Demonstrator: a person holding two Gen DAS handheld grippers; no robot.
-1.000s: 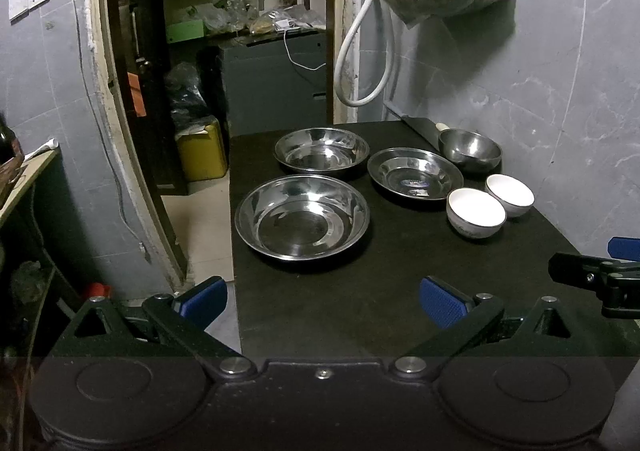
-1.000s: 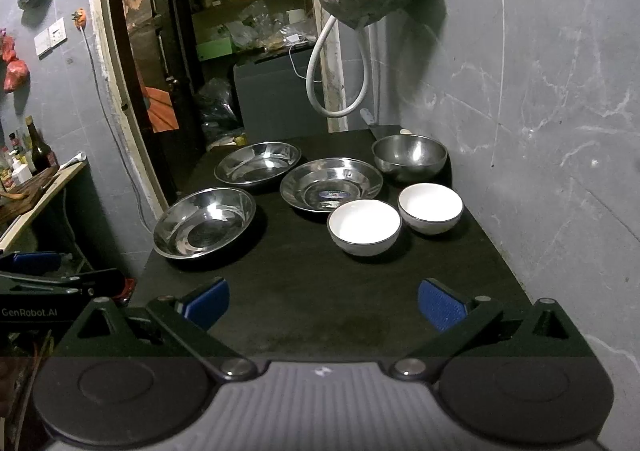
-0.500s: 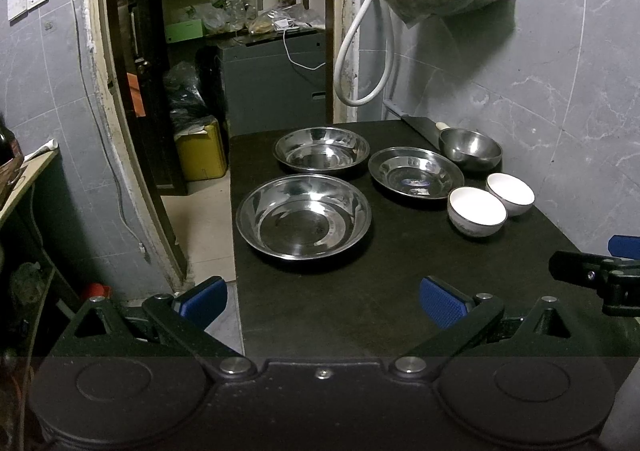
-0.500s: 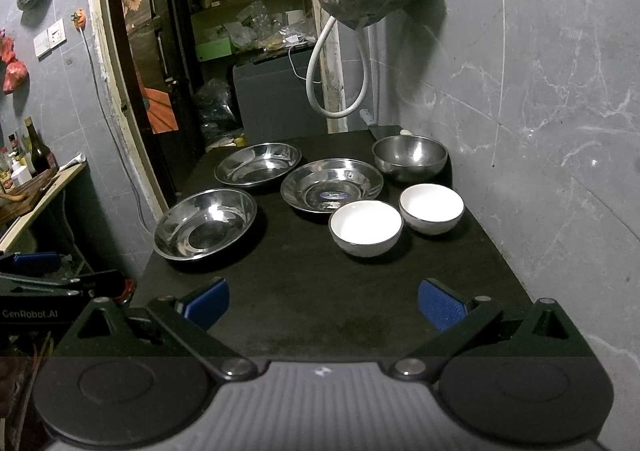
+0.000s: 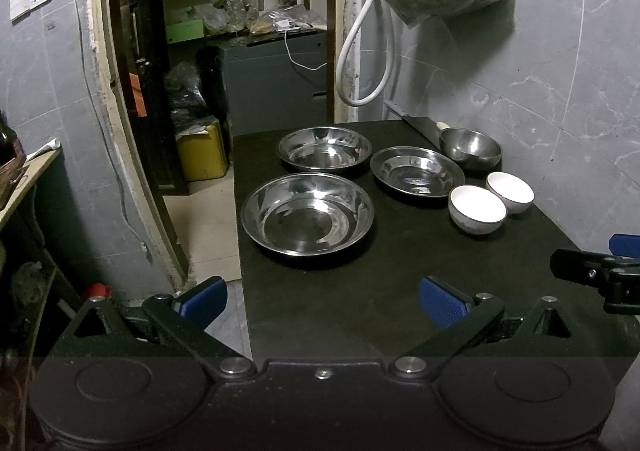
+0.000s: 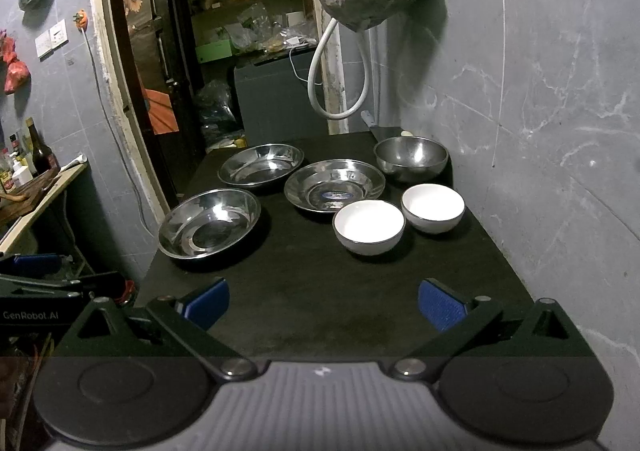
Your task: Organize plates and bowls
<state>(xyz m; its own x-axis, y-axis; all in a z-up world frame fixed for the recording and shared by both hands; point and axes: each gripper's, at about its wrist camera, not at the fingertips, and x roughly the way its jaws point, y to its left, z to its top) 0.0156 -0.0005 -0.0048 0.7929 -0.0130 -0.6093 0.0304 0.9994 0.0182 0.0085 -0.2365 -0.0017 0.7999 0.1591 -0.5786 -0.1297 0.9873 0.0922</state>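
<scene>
Grey marble-look tiles back the black tabletop (image 5: 360, 311) I am working over. My left gripper (image 5: 320, 301) and right gripper (image 6: 322, 303) hang spread wide, holding nothing. Taking the steel bowl (image 6: 411, 158) at the far wall corner as landmark, two white ceramic bowls (image 6: 369, 226) sit just nearer me, and three shallow steel plates (image 5: 307, 220) lie to its left.

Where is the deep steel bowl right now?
The deep steel bowl sits at the table's far right corner by the wall, behind the two white bowls and right of a steel plate.
</scene>
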